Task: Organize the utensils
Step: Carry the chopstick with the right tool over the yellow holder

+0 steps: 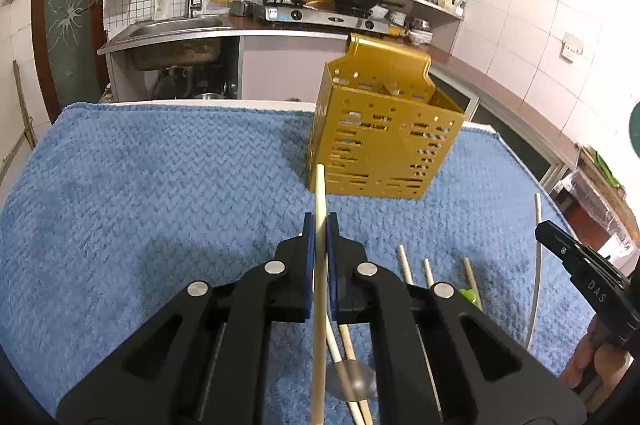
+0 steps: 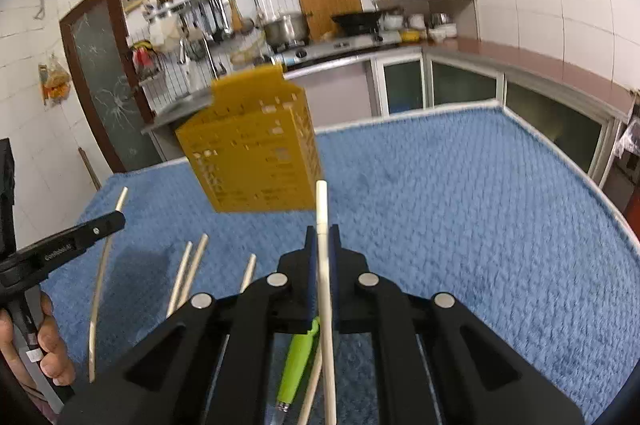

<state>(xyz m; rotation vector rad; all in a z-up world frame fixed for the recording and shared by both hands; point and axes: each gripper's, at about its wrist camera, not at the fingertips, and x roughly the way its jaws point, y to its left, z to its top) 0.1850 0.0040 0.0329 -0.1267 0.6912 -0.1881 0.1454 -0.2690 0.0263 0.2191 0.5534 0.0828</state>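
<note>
Each gripper had its jaws pinched tight on one chopstick: the left gripper (image 1: 319, 225) on a pale wooden chopstick (image 1: 319, 285), the right gripper (image 2: 322, 237) on a white chopstick (image 2: 323, 265). The yellow holder (image 1: 380, 141) stood near the desk's far edge, on the blue towel (image 1: 140, 185). Each stick probably needed tipping upright before dropping into the open top. More loose utensils (image 2: 188, 273) lay toward the near edge; the right side of the desk offered open room.

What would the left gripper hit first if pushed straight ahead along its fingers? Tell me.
Probably the gold perforated metal utensil holder: the left gripper, shut on a pale wooden chopstick, points at its lower left corner. Depth is unclear; the blue towel could come first.
</note>
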